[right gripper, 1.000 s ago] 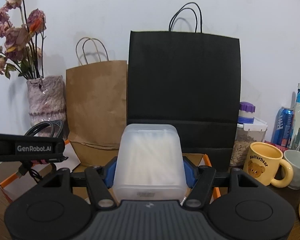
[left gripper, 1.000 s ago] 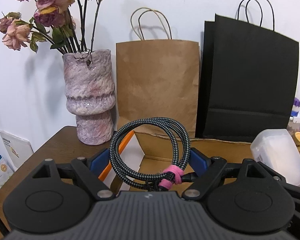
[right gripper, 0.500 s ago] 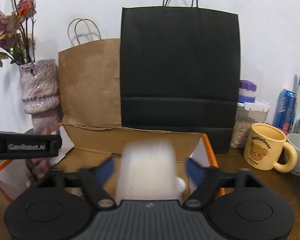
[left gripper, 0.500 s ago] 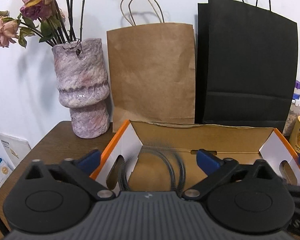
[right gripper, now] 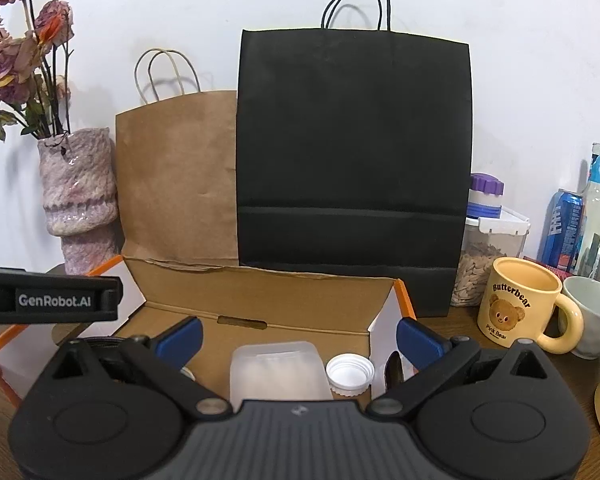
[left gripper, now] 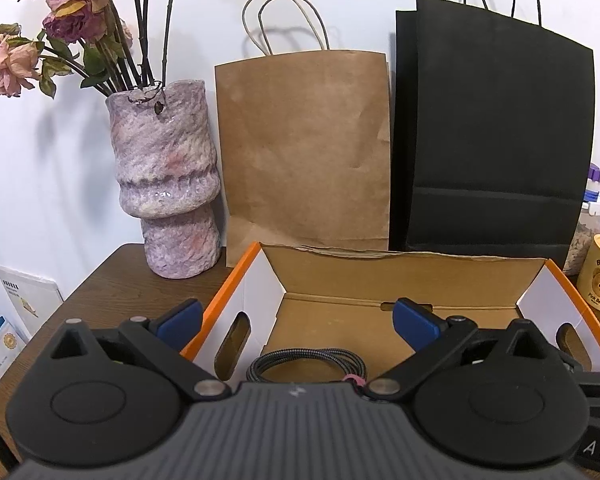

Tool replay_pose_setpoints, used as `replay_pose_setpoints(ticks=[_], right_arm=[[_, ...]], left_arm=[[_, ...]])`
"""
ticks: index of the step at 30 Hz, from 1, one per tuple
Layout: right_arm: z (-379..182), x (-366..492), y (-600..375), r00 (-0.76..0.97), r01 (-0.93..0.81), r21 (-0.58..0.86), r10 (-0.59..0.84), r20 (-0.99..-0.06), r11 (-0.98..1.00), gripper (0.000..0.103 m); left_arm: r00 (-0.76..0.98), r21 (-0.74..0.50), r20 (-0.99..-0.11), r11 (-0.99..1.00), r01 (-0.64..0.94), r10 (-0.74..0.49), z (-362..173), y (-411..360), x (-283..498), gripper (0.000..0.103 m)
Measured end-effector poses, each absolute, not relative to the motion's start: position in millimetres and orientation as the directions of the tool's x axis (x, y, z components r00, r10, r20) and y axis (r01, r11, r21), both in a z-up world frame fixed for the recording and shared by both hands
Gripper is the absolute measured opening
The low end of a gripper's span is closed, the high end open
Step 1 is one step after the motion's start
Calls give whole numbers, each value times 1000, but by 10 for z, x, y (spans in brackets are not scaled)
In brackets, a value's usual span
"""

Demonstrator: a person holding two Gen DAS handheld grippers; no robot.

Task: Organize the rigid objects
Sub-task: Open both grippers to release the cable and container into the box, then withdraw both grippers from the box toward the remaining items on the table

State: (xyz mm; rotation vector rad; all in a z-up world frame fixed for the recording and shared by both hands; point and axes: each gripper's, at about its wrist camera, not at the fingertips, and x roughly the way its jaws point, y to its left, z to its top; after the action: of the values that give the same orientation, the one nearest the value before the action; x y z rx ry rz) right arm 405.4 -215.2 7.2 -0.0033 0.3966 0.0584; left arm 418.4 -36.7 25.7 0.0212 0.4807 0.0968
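L gripper [left gripper: 296, 316] & R gripper [right gripper: 298, 334]: jaws spread wide, nothing between pads, both tilted slightly down.

place: home tabletop | shown by: dried roses in vase [left gripper: 166, 184], paper shopping bags [left gripper: 304, 148], bear mug [right gripper: 518, 306], drink can [right gripper: 560, 228], seed jar [right gripper: 490, 256] on wooden table [left gripper: 100, 280]
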Motion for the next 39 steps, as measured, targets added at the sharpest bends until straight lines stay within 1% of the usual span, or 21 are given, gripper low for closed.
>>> replay_pose_setpoints(ticks=[18,27,39], right_arm=[[185,3836,-2191,926,-64,13,64,-372,998,103],[266,3561,-2181,931,-91,10,88,-355,996,103],[266,3124,-2102,924,-116,-5,106,-367,993,103]], left_arm=[[882,54,-456,993,-101,114,362,-311,3997,103],[888,57,-448,994,-88,104,391,-273,3772,103],[887,56,-451,995,-81,97,390,-198,3354,103]])
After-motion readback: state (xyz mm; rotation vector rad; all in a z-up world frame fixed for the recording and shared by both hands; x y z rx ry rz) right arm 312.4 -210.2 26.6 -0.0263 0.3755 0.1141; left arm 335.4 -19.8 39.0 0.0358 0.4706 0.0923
